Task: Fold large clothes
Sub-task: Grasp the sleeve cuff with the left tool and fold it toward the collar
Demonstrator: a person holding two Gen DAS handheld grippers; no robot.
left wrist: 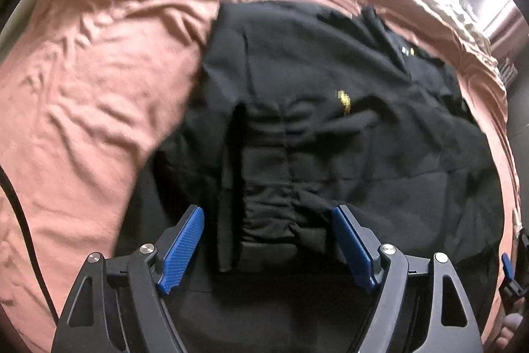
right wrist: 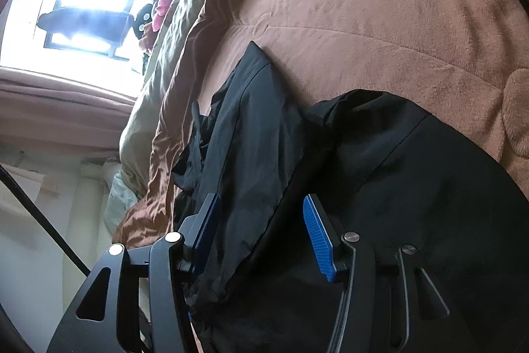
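Blue ribbed fingers (left wrist: 185, 243) of the left gripper (left wrist: 267, 240) stand wide apart above a gathered band of the black garment (left wrist: 330, 138), with nothing pinched between them. That garment lies spread on the bed's brown blanket (left wrist: 92, 81), its long axis running from the gripper up and to the right, towards the collar (left wrist: 390, 38). Its cloth is matte and softly creased, with a small yellow emblem (left wrist: 344, 100) on the chest. One sleeve is folded inward over the body, and its elastic-looking ruching forms horizontal puckers. From the right wrist view, the right gripper (right wrist: 261, 230) has its fingers (right wrist: 319, 237) partly apart around a hanging fold of the dark fabric (right wrist: 251, 154); whether they pinch it I cannot tell. The blanket there looks plush and napped.
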